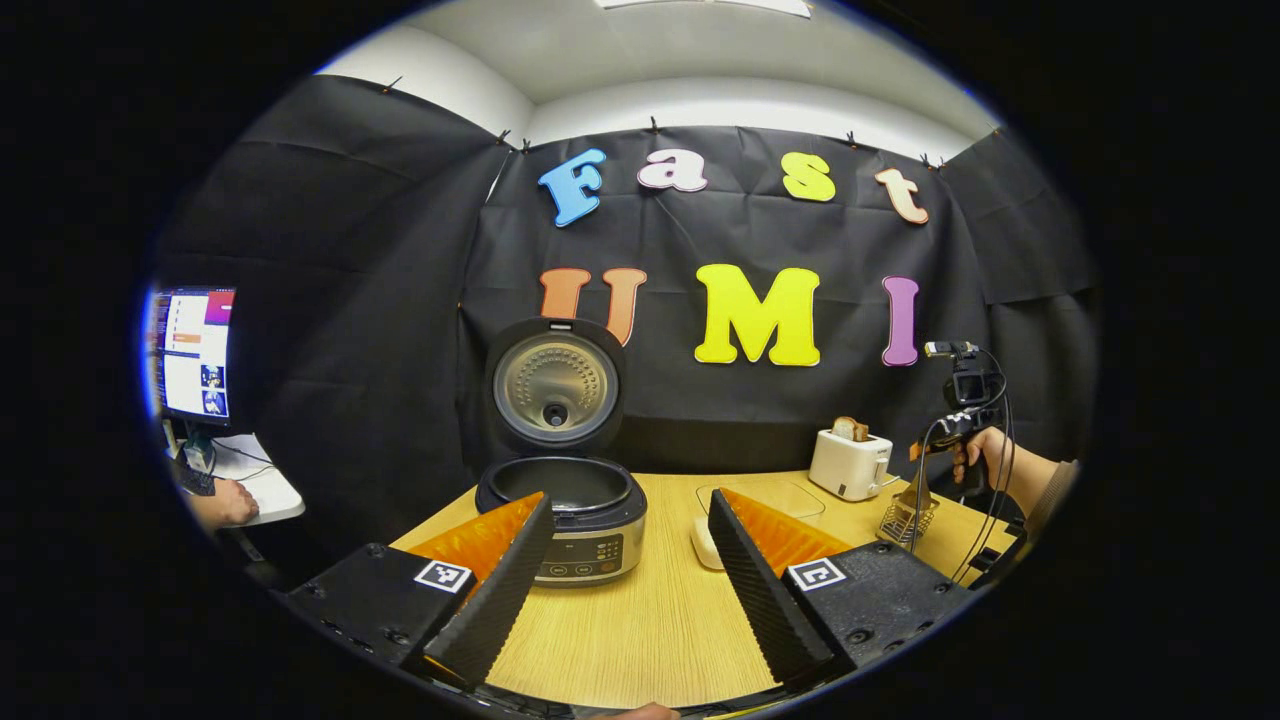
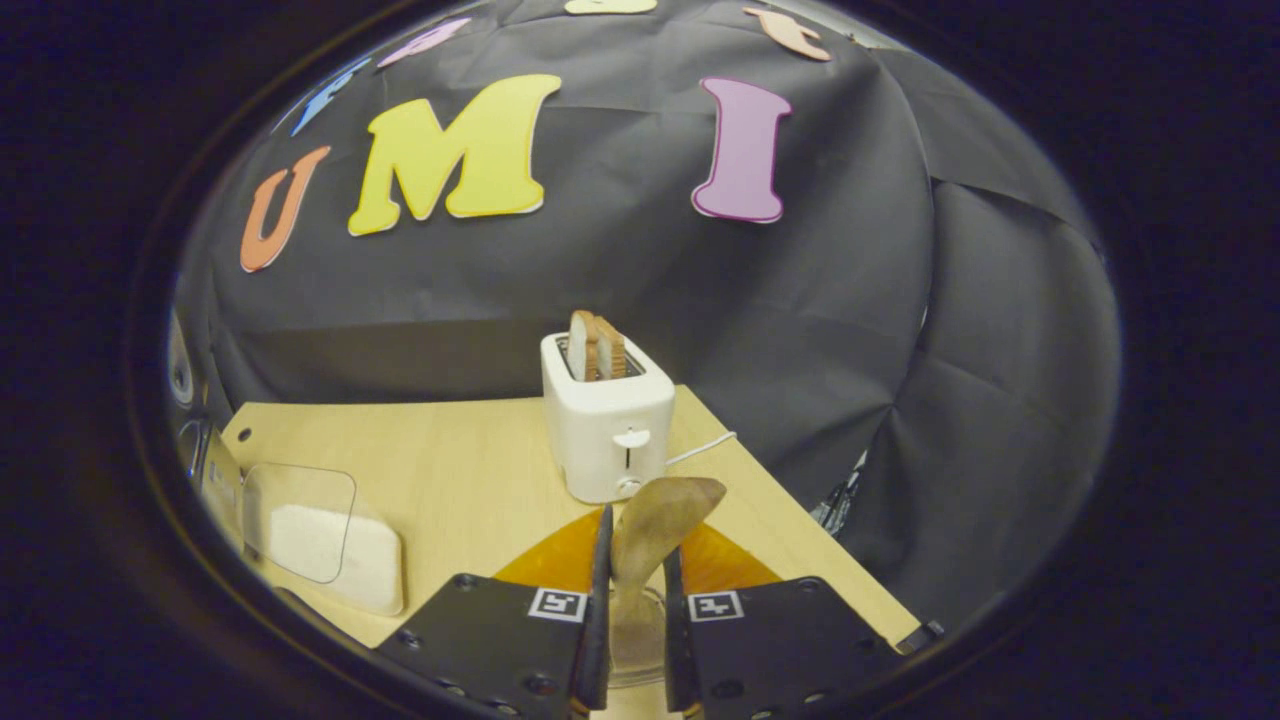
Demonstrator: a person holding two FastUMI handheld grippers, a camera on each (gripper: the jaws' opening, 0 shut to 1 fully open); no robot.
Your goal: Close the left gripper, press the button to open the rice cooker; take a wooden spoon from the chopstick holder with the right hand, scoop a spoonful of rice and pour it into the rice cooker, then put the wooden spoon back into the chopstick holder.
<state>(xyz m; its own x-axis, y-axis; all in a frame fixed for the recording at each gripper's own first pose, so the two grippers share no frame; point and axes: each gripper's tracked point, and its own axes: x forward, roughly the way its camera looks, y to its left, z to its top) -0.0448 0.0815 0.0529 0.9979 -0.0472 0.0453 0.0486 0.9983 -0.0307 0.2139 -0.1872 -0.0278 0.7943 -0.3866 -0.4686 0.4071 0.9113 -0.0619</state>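
In the right gripper view, the wooden spoon (image 2: 652, 535) is seen at the lower centre of the frame, its bowl pointing up in front of the toaster (image 2: 607, 425), and the right hand-held gripper (image 2: 632, 600) is clamped on its neck just below the bowl, both fingers pressed against the wood. In the left gripper view the same hand-held gripper is seen at the right edge of the frame above the wire chopstick holder (image 1: 907, 518), so the spoon is judged to be still standing in or just over the holder. The spoon is judged light, stiff and fairly smooth; a hold lower on the handle would likely be steadier for scooping, since a grip near the bowl may let it pivot. The left hand-held gripper (image 1: 628, 560) is held with its fingers well apart at the bottom of its view, over the counter (image 1: 650, 620). The rice cooker (image 1: 565, 500) stands at the centre left with its lid raised. A shallow rice container (image 2: 340, 555) lies at the lower left of the right gripper view.
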